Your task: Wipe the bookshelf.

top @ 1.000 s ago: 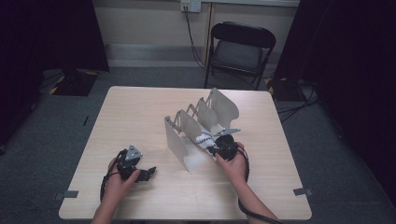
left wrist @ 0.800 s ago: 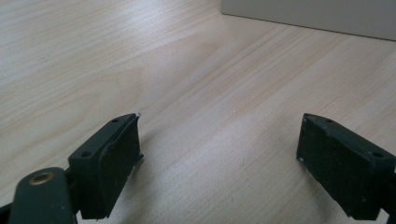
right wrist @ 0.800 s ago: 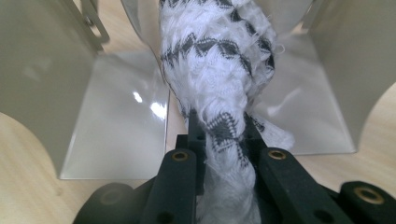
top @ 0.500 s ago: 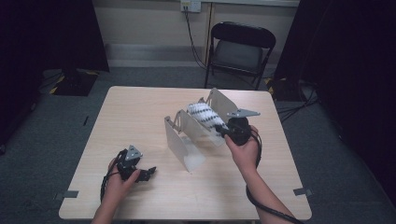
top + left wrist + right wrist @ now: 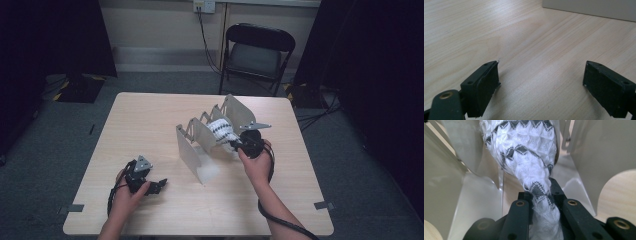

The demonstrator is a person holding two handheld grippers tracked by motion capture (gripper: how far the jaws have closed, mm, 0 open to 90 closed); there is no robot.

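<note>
Soft white knitted cloth with grey zigzag bands (image 5: 524,152), light and limp, sags between plates of the pale metal divider rack (image 5: 192,145); the right gripper (image 5: 541,195) pinches its bunched end, probably securely. Left gripper (image 5: 541,82) rests open on the worktop (image 5: 524,37).

Sock (image 5: 524,150): white knit with dark grey zigzag bands. Rack (image 5: 192,150): pale beige-grey metal panels. Table (image 5: 150,125): light wood grain. Both grippers' jaws: black. Far chair (image 5: 257,50): black, with dark grey seat.
</note>
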